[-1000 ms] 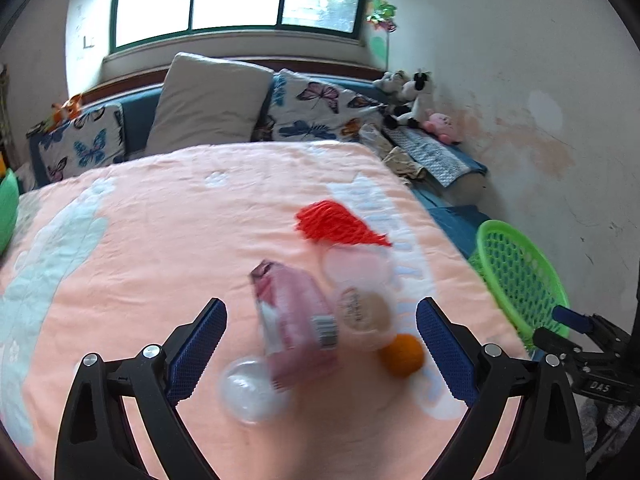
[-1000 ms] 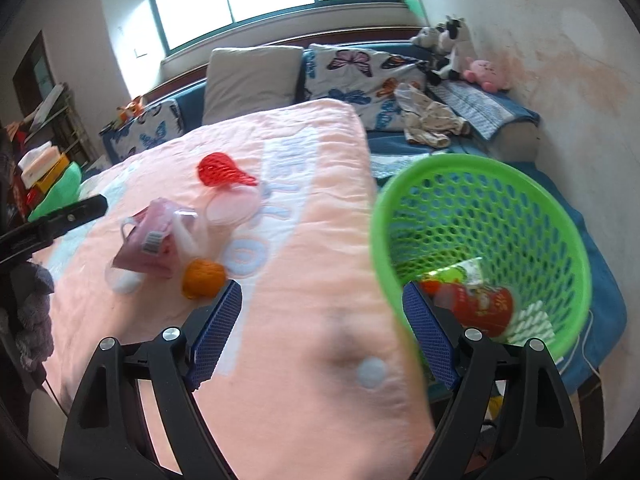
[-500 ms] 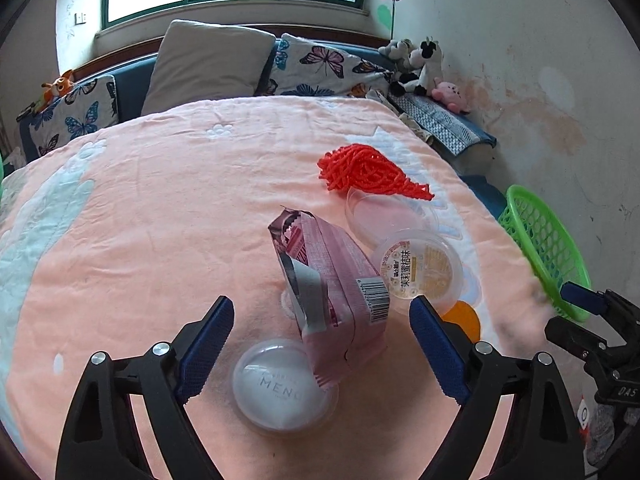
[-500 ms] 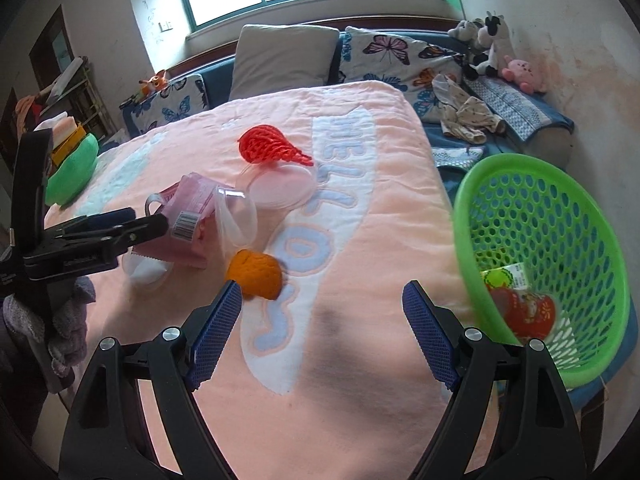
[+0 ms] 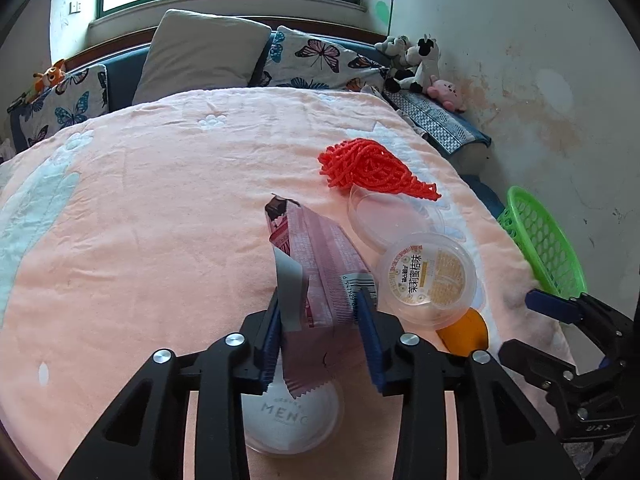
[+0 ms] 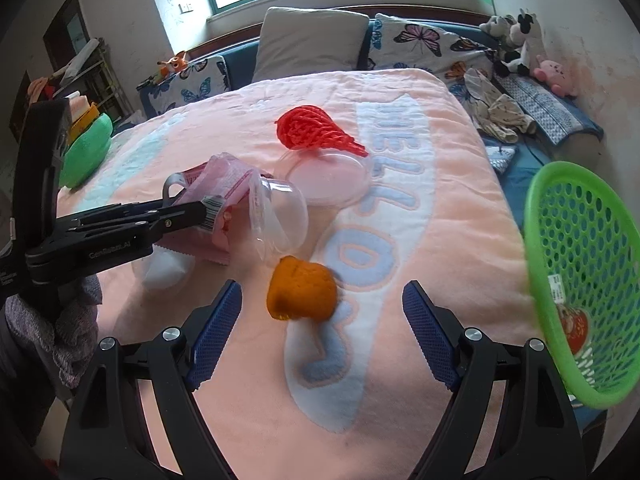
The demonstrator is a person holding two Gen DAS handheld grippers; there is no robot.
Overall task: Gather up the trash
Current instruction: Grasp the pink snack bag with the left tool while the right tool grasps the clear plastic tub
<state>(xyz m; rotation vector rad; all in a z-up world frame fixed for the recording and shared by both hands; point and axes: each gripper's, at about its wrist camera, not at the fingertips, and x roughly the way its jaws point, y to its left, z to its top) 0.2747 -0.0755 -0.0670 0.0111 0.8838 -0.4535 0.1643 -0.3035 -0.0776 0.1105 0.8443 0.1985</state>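
left claw clamps the pink wrapper on the bed

the left claw (image 5: 320, 322) has just been closing, and its blue pads now press on both sides of the pink wrapper (image 5: 320, 268), which stands up between them with its torn top pointing away. seen from the right wrist view, that same claw (image 6: 208, 210) reaches in from the left and pinches the wrapper (image 6: 224, 188) at the barcode end. under its near end lies a white round lid (image 5: 292, 416) on the peach blanket (image 5: 140, 220).

just right of the wrapper sits a clear plastic cup (image 5: 428, 280) with a printed yellow label, tipped on its side. beyond it a clear flat lid (image 5: 388, 216) lies on the blanket, and the red mesh net (image 5: 368, 168) rests at that lid's far edge, touching it. an orange peel (image 6: 302, 294) lies near the cup on the near side.

the right claw (image 6: 322, 334) is wide open with nothing between its pads; the orange peel sits just ahead of the gap, apart from both pads. a gloved hand (image 6: 60, 320) shows at the left edge of the right wrist view, under the left tool.

the green basket (image 6: 580, 280) hangs off the right side of the bed, tilted toward it, with a red-printed packet (image 6: 574, 326) already lying inside. pillows with butterfly prints (image 5: 320, 60) and soft toys (image 5: 416, 64) line the far end under the window.
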